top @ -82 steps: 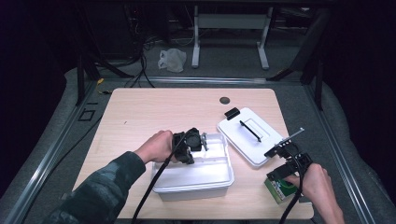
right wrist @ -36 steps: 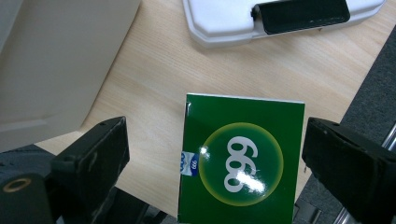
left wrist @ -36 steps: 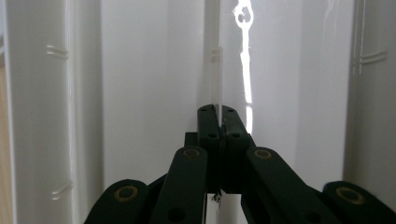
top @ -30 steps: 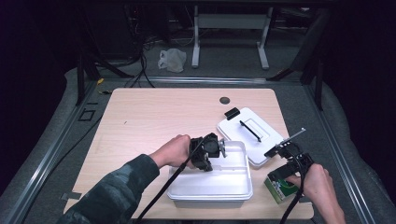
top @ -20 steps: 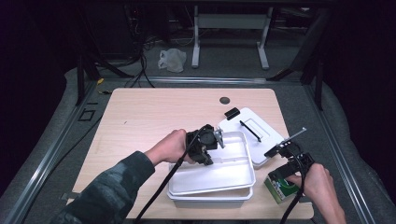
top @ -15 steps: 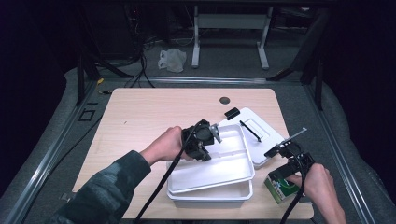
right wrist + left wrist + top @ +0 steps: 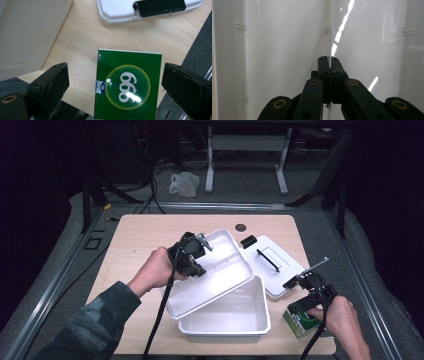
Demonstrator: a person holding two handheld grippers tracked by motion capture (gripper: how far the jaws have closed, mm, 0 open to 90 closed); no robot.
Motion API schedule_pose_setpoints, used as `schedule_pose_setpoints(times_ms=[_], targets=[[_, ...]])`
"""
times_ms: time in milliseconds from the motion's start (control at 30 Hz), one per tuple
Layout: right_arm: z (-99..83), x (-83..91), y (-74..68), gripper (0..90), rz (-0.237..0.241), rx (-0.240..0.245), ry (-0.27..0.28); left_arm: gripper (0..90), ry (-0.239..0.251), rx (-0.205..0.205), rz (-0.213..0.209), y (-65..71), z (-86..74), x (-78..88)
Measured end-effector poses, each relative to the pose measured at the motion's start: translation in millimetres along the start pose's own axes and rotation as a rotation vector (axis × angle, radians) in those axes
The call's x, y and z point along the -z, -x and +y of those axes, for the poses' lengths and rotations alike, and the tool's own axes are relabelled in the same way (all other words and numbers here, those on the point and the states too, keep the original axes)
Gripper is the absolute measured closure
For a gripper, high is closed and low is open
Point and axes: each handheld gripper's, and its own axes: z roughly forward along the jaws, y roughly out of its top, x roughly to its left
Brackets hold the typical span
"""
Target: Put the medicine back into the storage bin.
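Observation:
My left gripper (image 7: 199, 255) is shut on the rim of a white inner tray (image 7: 220, 270) and holds it tilted above the deeper white bin (image 7: 235, 322) at the table's front. In the left gripper view the jaws (image 7: 328, 60) pinch a thin white wall of that tray (image 7: 274, 50). At the front right corner a green box (image 7: 299, 320) stands on the table. My right gripper (image 7: 302, 307) is open, one jaw on either side of the green box (image 7: 127, 85), and neither pad touches it (image 7: 115, 77).
The white lid (image 7: 272, 265) with a black handle lies right of the bin, its edge also at the top of the right gripper view (image 7: 140, 10). A small dark disc (image 7: 240, 227) lies near the table's far edge. The wooden table (image 7: 145, 235) is bare at the left.
The left gripper has lifted the inner tray out of the bin, up and away from the person, and tilted it. The right gripper and the green box have stayed put.

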Motion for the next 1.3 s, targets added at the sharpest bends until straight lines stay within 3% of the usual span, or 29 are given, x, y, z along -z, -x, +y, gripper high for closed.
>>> schedule_pose_setpoints(times_ms=[433,600,800,1033,1067,1100,1300], targets=[[-0.1,-1.3,0.4,7.2,0.0,-0.002,0.0,89.6,0.004,0.27,0.138,-46.8,-47.7,24.1],[0.1,-1.3,0.2,7.3,-0.004,0.001,-0.001,89.6,-0.007,0.36,0.177,-66.6,-68.1,26.0],[0.0,-1.2,0.3,7.4,-0.005,-0.002,-0.002,89.6,-0.033,0.458,0.212,-88.9,-93.0,17.7],[-0.1,-1.4,0.4,7.4,-0.006,-0.004,-0.002,89.6,-0.055,0.601,0.227,-109.5,-122.3,-1.6],[-0.1,-1.3,0.2,7.4,-0.006,-0.003,-0.001,89.7,-0.067,0.634,0.244,-113.8,-130.2,-8.4],[-0.1,-1.3,0.2,7.4,-0.006,-0.003,-0.001,89.6,-0.067,0.634,0.244,-113.8,-130.2,-8.4],[0.0,-1.8,-0.1,7.5,-0.006,0.002,-0.003,89.6,-0.066,0.755,0.259,-125.8,-153.3,-29.0]])
